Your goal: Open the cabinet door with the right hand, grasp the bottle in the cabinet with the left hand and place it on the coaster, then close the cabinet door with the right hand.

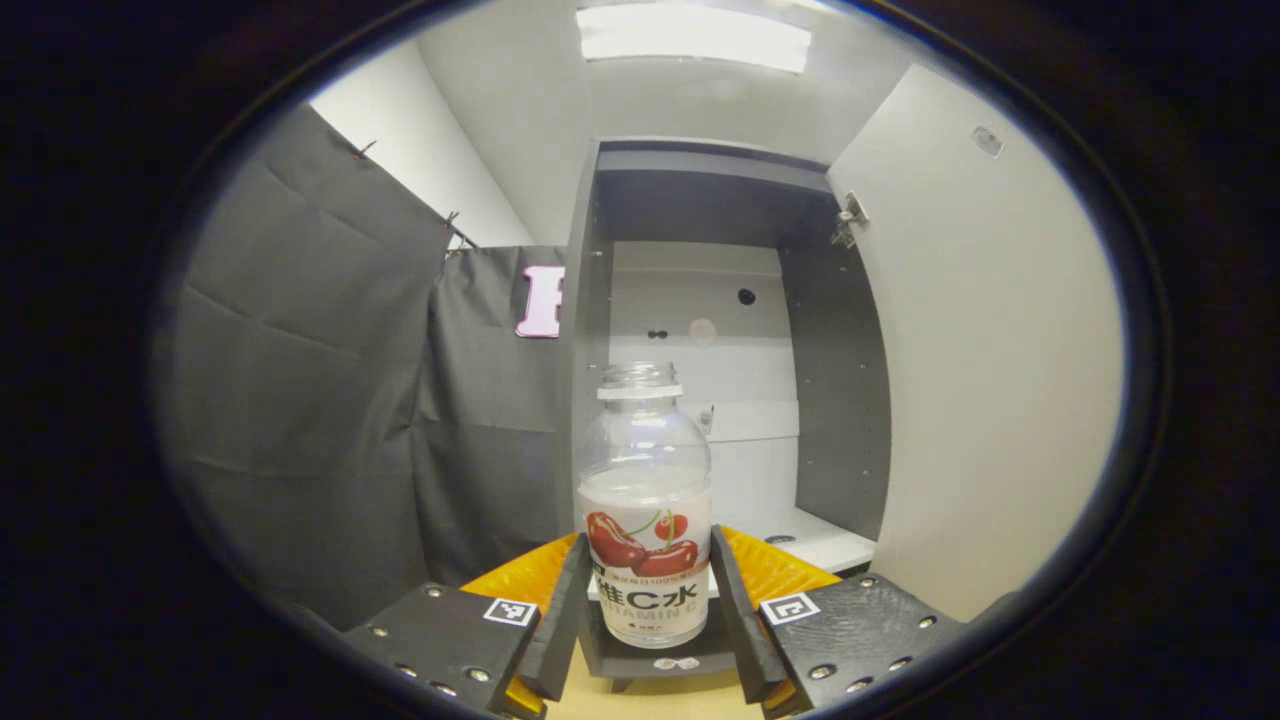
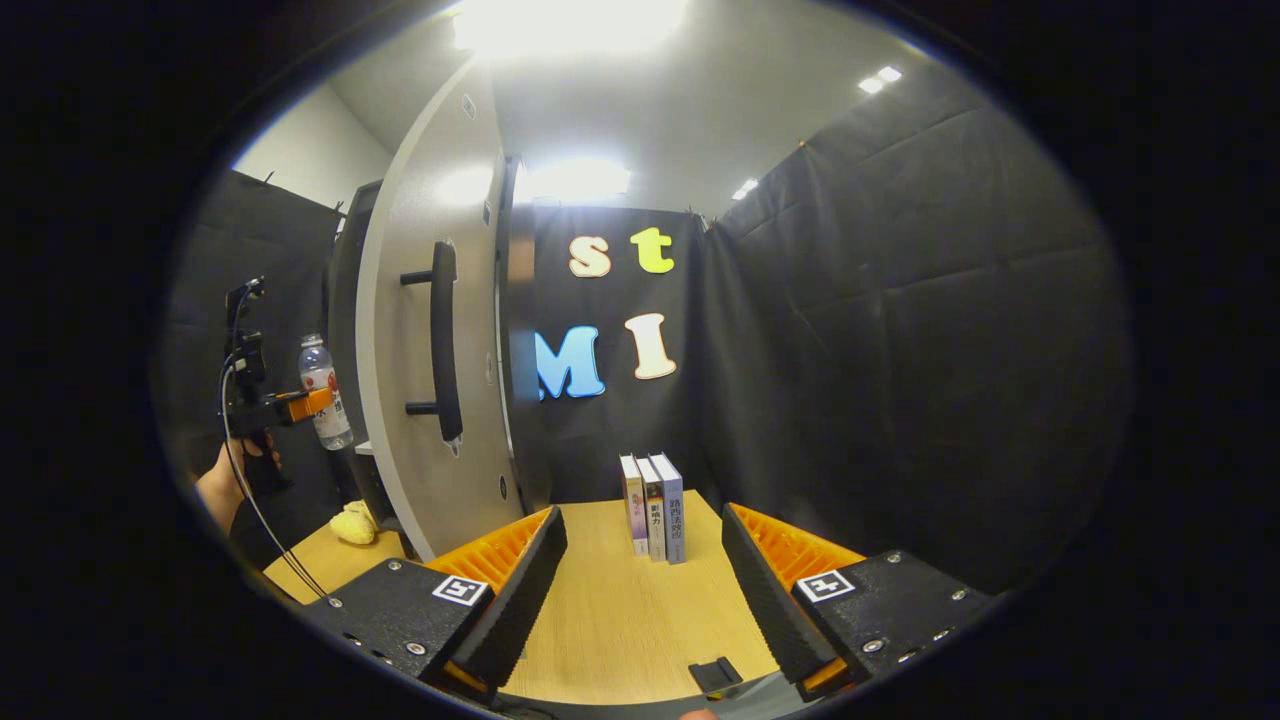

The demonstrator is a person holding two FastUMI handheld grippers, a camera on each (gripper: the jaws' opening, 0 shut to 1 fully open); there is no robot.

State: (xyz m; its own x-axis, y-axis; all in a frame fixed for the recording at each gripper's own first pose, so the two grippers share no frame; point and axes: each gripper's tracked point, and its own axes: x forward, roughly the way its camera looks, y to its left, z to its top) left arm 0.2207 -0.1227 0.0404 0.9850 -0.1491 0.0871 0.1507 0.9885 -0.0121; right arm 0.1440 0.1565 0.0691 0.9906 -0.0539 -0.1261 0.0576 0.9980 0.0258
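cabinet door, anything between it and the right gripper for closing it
Nothing visible does. In the right gripper view the right gripper, jaws open, faces bare table; the open cabinet door and its handle stand to its left, the books off to the side.

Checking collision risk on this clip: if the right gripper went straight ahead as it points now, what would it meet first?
Probably the upright books on the table, just left of centre between the open right gripper fingers; depth is unclear.
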